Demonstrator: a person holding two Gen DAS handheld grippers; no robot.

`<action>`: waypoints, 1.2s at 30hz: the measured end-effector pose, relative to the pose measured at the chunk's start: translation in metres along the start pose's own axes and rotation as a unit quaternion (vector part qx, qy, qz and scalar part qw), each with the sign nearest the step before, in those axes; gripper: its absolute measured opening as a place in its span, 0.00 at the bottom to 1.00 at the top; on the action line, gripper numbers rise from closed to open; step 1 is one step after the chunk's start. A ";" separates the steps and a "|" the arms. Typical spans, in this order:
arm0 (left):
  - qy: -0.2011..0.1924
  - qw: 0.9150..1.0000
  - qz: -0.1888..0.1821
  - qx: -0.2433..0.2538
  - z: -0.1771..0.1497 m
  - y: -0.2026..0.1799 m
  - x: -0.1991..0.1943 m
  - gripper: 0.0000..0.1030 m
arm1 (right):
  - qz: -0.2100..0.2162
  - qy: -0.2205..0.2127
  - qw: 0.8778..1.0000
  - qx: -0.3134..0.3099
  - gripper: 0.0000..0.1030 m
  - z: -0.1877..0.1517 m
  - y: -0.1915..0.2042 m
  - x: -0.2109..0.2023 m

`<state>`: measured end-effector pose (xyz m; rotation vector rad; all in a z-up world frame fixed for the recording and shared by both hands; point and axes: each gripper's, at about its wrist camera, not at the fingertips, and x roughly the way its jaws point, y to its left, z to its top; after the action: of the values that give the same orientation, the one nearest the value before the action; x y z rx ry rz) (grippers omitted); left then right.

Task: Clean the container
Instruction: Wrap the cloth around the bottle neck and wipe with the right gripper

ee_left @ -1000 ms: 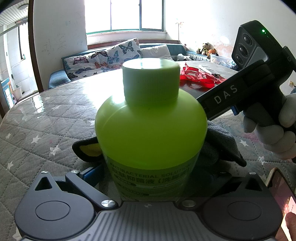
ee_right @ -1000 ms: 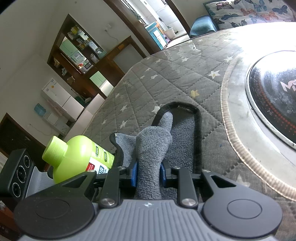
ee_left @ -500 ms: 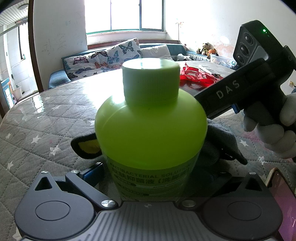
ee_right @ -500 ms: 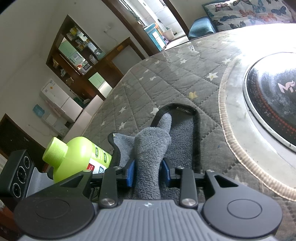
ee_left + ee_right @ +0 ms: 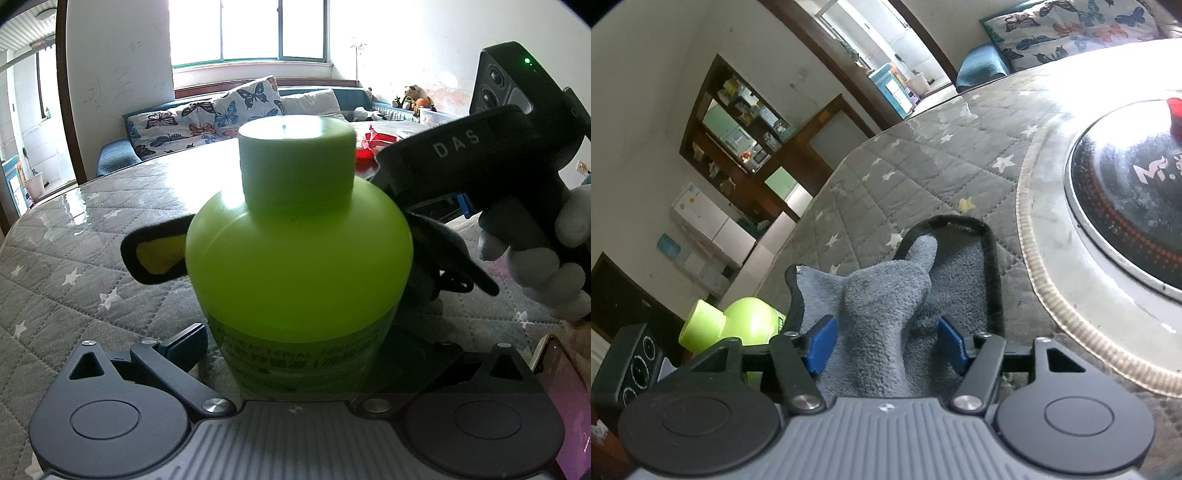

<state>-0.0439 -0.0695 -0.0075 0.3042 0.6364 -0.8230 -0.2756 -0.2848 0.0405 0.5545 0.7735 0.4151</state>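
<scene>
The right gripper [image 5: 886, 339] has its two blue pads [image 5: 822, 343] spreading apart, and a bunched-up hump of soft grey fleecy cloth with a black sewn edge [image 5: 886, 314] stands between them. The pads no longer squeeze it; a small gap shows on each side of the hump. The rest of the cloth lies flat on the grey quilted table cover with little white stars [image 5: 923, 166], reaching toward 12 o'clock in the right wrist view. At 2 o'clock from the cloth sits a round black glass cooker plate with a silver ring [image 5: 1126, 206], set into a pale round mat. At 9 o'clock, low down, the bright green round plastic bottle with a wide green screw cap [image 5: 746, 321] peeks in. The left gripper [image 5: 291, 354] is closed on that green bottle [image 5: 299, 254]. The bottle fills the middle of the left wrist view, cap up at 12 o'clock, and its printed label sits down low between the fingers. One blue pad [image 5: 184, 341] shows at 8 o'clock by the bottle's side; the other pad is hidden behind the bottle. Behind the bottle the cloth's black edge with a yellow patch [image 5: 155, 254] sticks out at 9 o'clock. At 3 o'clock a person's hand in a pale glove [image 5: 546, 266] holds the black handle of the right gripper. At 4 o'clock lies a phone with a lit screen [image 5: 565, 398].
</scene>
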 end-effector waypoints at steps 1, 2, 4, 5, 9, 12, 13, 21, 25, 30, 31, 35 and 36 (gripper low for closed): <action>0.000 1.000 0.000 0.000 0.000 0.000 0.000 1.00 | 0.000 -0.001 1.000 0.001 0.64 0.000 0.000 0.001; 0.000 1.000 0.000 0.000 0.000 0.000 0.000 1.00 | -0.001 -0.001 1.000 0.002 0.65 0.001 0.000 0.001; 0.000 1.000 0.000 0.000 0.000 0.000 0.000 1.00 | -0.003 -0.003 1.000 0.001 0.66 0.001 0.000 0.002; 0.000 1.000 0.000 0.000 0.000 0.000 0.000 1.00 | -0.006 -0.005 1.000 -0.002 0.70 0.001 0.001 0.002; 0.000 1.000 0.000 0.000 0.000 0.000 0.000 1.00 | -0.003 -0.014 1.000 0.008 0.83 0.002 -0.002 0.002; 0.000 1.000 0.000 0.000 0.000 0.000 0.000 1.00 | 0.005 -0.014 1.000 0.022 0.88 0.005 -0.006 0.002; 0.000 1.000 0.000 0.000 0.000 0.000 0.000 1.00 | 0.008 -0.014 1.000 0.027 0.88 0.005 -0.007 0.003; 0.000 1.000 0.000 0.000 -0.002 -0.002 -0.002 1.00 | 0.016 -0.011 0.999 0.047 1.00 0.010 -0.012 0.006; 0.000 1.000 0.000 0.000 -0.002 -0.002 -0.002 1.00 | 0.020 -0.006 0.998 0.059 1.00 0.014 -0.014 0.006; 0.000 1.000 0.000 0.000 -0.003 -0.004 -0.003 1.00 | 0.017 -0.003 0.997 0.069 1.00 0.014 -0.015 0.008; 0.000 1.000 0.000 0.000 -0.004 -0.004 -0.003 1.00 | 0.015 -0.004 0.998 0.068 1.00 0.014 -0.015 0.009; 0.000 1.000 0.000 0.000 -0.004 -0.006 -0.004 1.00 | 0.014 -0.006 0.998 0.069 1.00 0.015 -0.013 0.012; 0.000 1.000 0.000 0.000 -0.005 -0.006 -0.004 1.00 | 0.015 -0.005 0.997 0.072 1.00 0.014 -0.013 0.011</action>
<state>-0.0524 -0.0688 -0.0086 0.3049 0.6356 -0.8232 -0.2556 -0.2938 0.0348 0.7036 0.7912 0.3858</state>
